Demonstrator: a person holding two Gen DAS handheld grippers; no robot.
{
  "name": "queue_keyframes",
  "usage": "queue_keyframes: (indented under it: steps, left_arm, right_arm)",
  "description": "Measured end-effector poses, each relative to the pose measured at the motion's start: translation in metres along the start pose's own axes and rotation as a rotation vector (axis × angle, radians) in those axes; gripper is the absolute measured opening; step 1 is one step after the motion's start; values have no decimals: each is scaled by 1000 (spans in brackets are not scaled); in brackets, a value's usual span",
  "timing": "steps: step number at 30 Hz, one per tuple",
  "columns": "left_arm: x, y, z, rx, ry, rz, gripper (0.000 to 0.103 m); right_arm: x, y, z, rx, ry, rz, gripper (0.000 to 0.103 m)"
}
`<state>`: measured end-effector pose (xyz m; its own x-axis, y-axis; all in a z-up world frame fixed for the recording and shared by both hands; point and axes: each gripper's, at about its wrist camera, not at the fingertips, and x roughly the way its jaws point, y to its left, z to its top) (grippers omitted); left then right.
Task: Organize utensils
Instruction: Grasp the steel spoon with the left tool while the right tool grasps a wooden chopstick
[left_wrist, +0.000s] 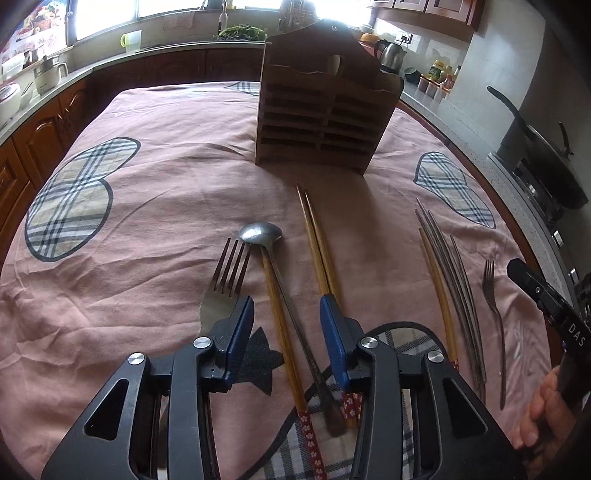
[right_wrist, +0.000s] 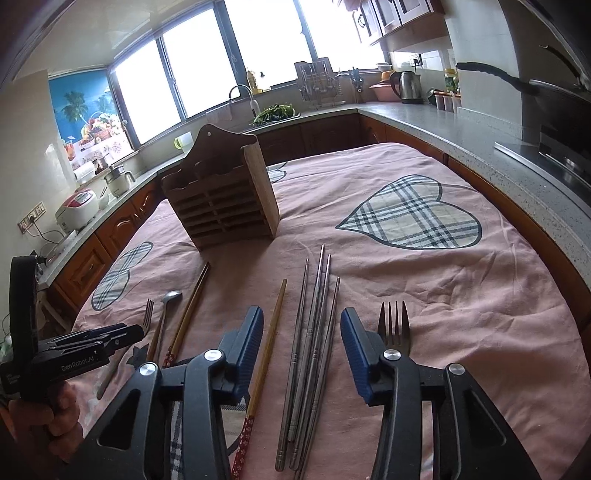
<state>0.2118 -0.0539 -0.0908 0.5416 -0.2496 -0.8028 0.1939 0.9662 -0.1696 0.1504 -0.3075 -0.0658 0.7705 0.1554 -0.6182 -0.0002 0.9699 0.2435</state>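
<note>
Left gripper (left_wrist: 287, 306) jaws released, straddling spoon (left_wrist: 260, 232) and wooden chopstick (left_wrist: 280, 310). Right gripper (right_wrist: 302, 325) released over steel chopsticks (right_wrist: 314, 332). Rack (left_wrist: 317, 110) far centre. Centre on one utensil before clenching; avoid pinching neighbours.

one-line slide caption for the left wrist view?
Open left gripper straddles a metal spoon and wooden chopstick on the pink cloth, slatted wooden rack behind.
</note>
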Motion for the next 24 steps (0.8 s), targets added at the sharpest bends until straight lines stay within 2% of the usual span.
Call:
queue_keyframes:
  steps: [3, 6, 16, 21, 22, 24]
  left_arm:
    - [16, -3, 9, 8, 29, 8, 28]
    - [26, -5, 16, 20, 43, 17, 27]
    - [43, 3, 27, 16, 74, 9, 20]
    - [49, 9, 32, 4, 79, -7, 8]
    - [49, 10, 32, 2, 77, -15, 8]
    - [49, 10, 32, 7, 75, -19, 7]
  right_arm:
    - [13, -5, 5, 13, 23, 8, 36]
    - [29, -7, 12, 15, 60, 16, 31]
    - [85, 13, 24, -43, 186, 85, 25]
    - [111, 19, 19, -62, 265, 73, 23]
    - [112, 20, 19, -67, 257, 71, 22]
    - [113, 21, 21, -76, 262, 67, 8]
